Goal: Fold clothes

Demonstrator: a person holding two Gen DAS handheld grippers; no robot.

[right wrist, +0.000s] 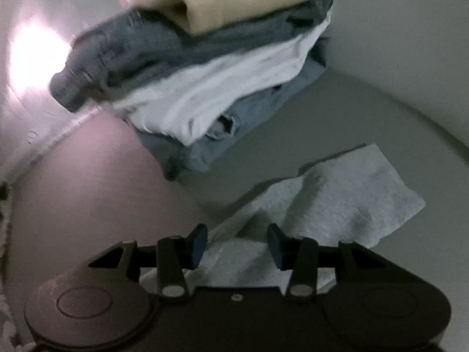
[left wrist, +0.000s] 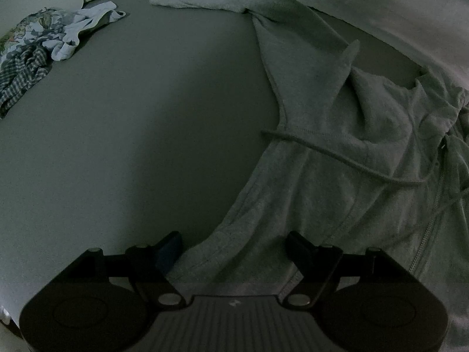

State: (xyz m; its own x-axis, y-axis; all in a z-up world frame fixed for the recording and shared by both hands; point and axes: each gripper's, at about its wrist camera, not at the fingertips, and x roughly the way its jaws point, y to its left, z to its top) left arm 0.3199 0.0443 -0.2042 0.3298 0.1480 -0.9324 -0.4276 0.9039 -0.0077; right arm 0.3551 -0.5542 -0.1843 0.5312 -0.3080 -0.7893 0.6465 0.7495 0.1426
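Hoodie, grey zip type, sprawled on the table, not folded. Left to right in the left wrist view: heap of unfolded patterned clothes far left at the table edge, bare surface in the middle, then the hoodie filling the right side, drawcord lying loose across it, zipper running down near the right edge.

Left gripper: fingers spread wide, a hoodie edge lying between them, pads not pressing on it. Nothing held.

Right wrist view, left to right: glare patch far left, stack of 4 folded garments (tan on top, then dark blue-grey, white, blue) centre, pale grey cloth end lower right, which looks like a hoodie sleeve or corner. Right gripper: fingers part-spread, cloth lying between and under them, no pinch visible. View is blurred, so can't confirm contact.

Risks, my read:
- Left closing here may catch only 1 layer at the hem, so the panel drags and bunches instead of folding.
- Drawcord may snag under a fold, leaving a lump.
- Right sits near the stack; a wide sweep could knock the tan top piece off.
- Dim light and blur make edge targeting unreliable.
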